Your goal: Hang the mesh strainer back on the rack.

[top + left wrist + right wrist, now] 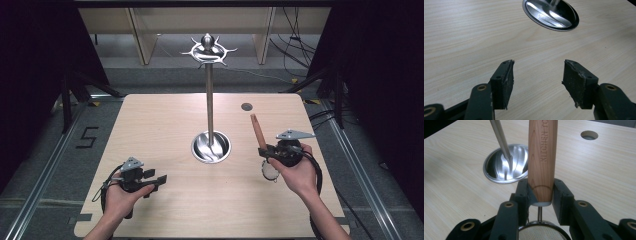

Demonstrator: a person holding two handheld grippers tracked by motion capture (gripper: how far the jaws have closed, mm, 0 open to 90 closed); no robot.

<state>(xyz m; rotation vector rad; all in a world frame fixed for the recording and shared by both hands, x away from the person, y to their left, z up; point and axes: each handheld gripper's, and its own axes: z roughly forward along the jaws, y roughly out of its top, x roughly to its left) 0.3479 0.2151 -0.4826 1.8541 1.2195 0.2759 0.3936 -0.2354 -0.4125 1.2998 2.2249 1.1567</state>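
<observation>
Wooden table (165,210), strainer's wooden handle (541,160) upright between right tongs (540,192).

Light: even, from overhead; the pale table (165,125) is bright, the surroundings fall to black.
Glare: bright streaks on the steel base dish (505,166).
Shadows: faint and soft.
Focus: high view soft and grainy; both gripper views are sharper, jaws slightly blurred.

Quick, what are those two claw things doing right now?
Left gripper: fingers open, holding nothing.
Right gripper: fingers shut on the wooden handle of a small mesh strainer.
</observation>
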